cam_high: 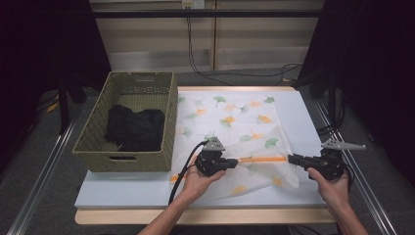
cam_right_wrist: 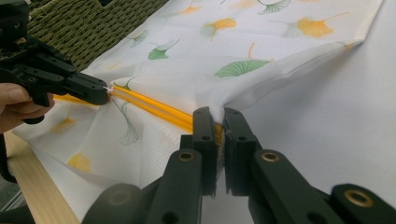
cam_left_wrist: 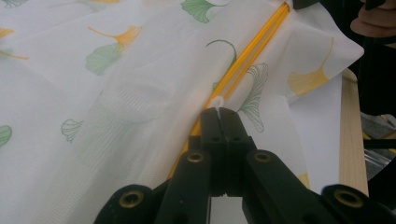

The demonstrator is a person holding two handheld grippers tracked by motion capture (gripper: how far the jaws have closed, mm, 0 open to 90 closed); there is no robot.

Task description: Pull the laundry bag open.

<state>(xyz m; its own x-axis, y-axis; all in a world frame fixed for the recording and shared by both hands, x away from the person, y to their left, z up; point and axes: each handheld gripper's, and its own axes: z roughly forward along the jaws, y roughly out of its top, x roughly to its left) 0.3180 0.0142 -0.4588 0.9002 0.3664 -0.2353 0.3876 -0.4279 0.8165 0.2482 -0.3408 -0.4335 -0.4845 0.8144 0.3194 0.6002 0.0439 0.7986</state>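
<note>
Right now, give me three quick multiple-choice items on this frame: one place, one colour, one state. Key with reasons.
1. Where is the black garment?
A. In the woven basket
B. On the printed cloth
C. On the floor

2. What colour is the strip stretched between the two grippers?
A. Blue
B. Orange-yellow
C. Black

3. How do the jaws of the left gripper stand?
A. Wide open above the cloth
B. Shut on the cloth's edge
C. Shut on the basket rim

Key: 1 A, the dark bundle lies inside the basket walls. 2 B, the strip shows orange-yellow against the white leaf-printed cloth. 3 B, the left gripper view shows the tips pinching a white fold beside the strip.
</note>
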